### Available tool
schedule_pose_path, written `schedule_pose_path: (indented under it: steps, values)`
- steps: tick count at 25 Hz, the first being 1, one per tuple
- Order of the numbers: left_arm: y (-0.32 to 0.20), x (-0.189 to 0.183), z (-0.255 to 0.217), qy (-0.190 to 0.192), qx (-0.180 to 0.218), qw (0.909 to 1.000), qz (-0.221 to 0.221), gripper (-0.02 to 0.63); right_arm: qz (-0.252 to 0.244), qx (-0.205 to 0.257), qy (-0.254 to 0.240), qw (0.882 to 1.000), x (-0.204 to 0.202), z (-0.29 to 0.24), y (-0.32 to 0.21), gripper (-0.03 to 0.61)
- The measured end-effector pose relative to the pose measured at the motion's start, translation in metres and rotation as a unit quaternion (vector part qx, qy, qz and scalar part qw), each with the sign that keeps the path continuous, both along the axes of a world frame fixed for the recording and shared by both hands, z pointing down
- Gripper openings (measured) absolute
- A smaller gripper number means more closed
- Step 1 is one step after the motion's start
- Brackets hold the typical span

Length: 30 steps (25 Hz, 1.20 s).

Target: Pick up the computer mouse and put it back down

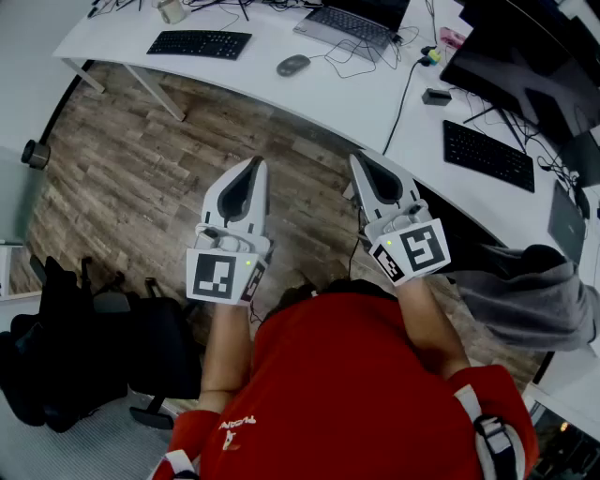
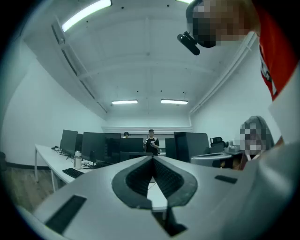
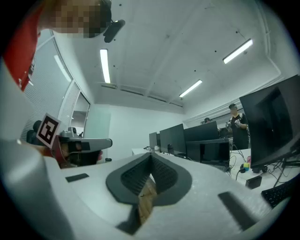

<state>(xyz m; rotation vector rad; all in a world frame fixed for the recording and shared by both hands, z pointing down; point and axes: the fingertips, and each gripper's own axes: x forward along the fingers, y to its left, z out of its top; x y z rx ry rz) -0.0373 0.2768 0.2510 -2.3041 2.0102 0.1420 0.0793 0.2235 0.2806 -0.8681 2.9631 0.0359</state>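
The grey computer mouse [image 1: 293,65] lies on the white desk [image 1: 281,89] at the far side of the head view, between a black keyboard [image 1: 199,43] and a laptop [image 1: 352,23]. My left gripper [image 1: 254,165] and right gripper [image 1: 360,159] hover side by side over the wooden floor, well short of the desk and the mouse. Both point roughly level at the desk. In the left gripper view the left gripper [image 2: 152,157] has its jaws together with nothing between them. The right gripper [image 3: 151,157] looks the same in the right gripper view. Neither gripper view shows the mouse.
A second keyboard [image 1: 487,155], a dark monitor [image 1: 525,66], a small black box [image 1: 436,96] and cables sit on the desk's right wing. A grey garment [image 1: 525,295] hangs at the right. A black chair [image 1: 141,361] stands at the lower left. Two people [image 2: 151,140] stand behind distant monitors.
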Motion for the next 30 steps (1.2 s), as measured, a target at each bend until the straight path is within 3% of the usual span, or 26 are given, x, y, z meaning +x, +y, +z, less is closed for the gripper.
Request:
schedule_pose_path:
  steps: [6, 18, 30]
  values:
    - [0.0, -0.01, 0.004, 0.003, 0.001, 1.0, 0.008, 0.009, 0.003, -0.01, -0.008, 1.0, -0.011, 0.001, 0.001, 0.004]
    - [-0.017, -0.045, 0.028, 0.021, -0.01, 0.9993, 0.031, 0.009, 0.039, -0.013, 0.025, 0.999, -0.03, 0.019, -0.003, 0.005]
    - [-0.138, -0.069, 0.047, -0.013, -0.04, 0.9983, 0.041, 0.009, 0.045, -0.012, 0.003, 0.999, -0.059, 0.032, -0.129, 0.005]
